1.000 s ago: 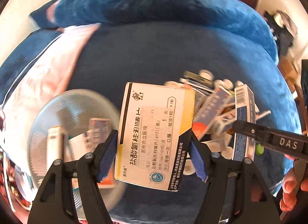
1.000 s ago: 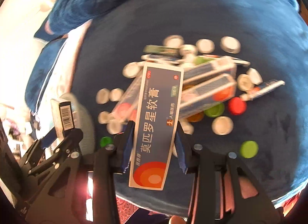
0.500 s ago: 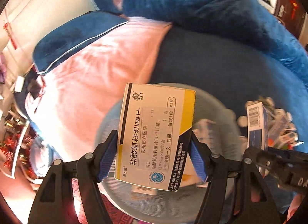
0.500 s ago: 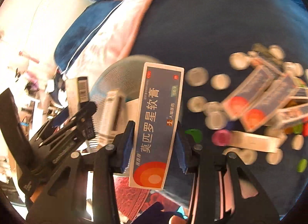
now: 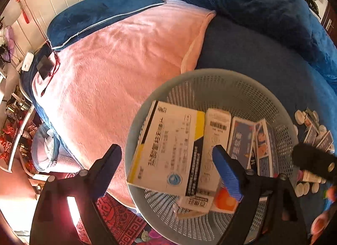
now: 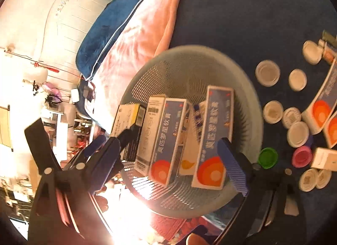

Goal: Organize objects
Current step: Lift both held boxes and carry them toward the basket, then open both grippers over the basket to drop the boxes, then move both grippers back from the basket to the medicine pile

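Yellow-edged medicine box (image 5: 168, 150) tilted inside the pale mesh basket (image 5: 242, 89), apart from both fingers, leaning over a white barcode box (image 5: 217, 133). Blue ointment box (image 6: 214, 137) also inside the basket, upright among other cartons, untouched. Left gripper (image 5: 168, 167) above the basket, jaws spread wide, gripping nothing. Right gripper (image 6: 168, 160) likewise spread wide and empty. Basket on a dark blue cover (image 5: 242, 49), just beside a pink blanket (image 5: 126, 55). Bottle caps (image 6: 267, 73) and more cartons scattered nearby on the cover.
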`<state>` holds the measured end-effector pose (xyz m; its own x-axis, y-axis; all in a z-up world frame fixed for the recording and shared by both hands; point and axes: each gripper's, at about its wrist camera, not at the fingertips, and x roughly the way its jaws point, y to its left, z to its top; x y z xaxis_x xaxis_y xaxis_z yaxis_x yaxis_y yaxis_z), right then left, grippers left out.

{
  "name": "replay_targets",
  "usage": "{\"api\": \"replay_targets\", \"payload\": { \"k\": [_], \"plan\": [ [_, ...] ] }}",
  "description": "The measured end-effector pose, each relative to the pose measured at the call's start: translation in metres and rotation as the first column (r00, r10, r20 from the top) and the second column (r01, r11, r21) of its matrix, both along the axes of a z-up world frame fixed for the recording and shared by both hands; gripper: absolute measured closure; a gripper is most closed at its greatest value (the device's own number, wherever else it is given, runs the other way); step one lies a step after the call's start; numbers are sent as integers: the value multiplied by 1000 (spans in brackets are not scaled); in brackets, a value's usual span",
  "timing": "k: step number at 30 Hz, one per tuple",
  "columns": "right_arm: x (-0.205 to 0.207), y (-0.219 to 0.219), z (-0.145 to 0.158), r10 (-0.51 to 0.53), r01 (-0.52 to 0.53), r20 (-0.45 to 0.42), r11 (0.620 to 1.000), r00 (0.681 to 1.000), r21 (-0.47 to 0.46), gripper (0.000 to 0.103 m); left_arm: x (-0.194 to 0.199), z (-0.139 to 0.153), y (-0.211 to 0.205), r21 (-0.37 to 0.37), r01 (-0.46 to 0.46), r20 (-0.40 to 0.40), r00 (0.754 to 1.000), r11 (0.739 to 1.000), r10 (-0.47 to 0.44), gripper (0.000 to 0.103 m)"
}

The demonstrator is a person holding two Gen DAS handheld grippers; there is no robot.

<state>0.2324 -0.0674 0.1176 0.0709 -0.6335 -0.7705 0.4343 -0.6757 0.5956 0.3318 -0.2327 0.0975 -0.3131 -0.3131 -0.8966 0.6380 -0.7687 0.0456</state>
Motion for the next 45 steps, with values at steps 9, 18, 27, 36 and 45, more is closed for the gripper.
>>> {"api": "replay_targets", "payload": {
  "k": [9, 18, 27, 36, 45],
  "plan": [
    [-3, 30, 11, -5, 30, -175, 989, 985, 144, 0, -5, 10, 25, -26, 33, -1, 999, 999, -33, 0],
    [-11, 58, 9, -30, 54, -167, 988, 986, 142, 0, -25, 21, 46, -35, 66, 6, 998, 997, -66, 0],
    [-30, 109, 7, -96, 123, -170, 980, 981, 154, 0, -70, 22, 98, -24, 168, 20, 986, 985, -168, 0],
    [-57, 181, 4, -230, 253, -150, 955, 961, 156, 0, -119, 21, 161, -23, 294, 12, 956, 955, -294, 0],
    [-94, 259, -2, -410, 424, -115, 893, 905, 151, 0, -177, 4, 251, 5, 538, 15, 843, 843, -538, 0]
  ]
}}
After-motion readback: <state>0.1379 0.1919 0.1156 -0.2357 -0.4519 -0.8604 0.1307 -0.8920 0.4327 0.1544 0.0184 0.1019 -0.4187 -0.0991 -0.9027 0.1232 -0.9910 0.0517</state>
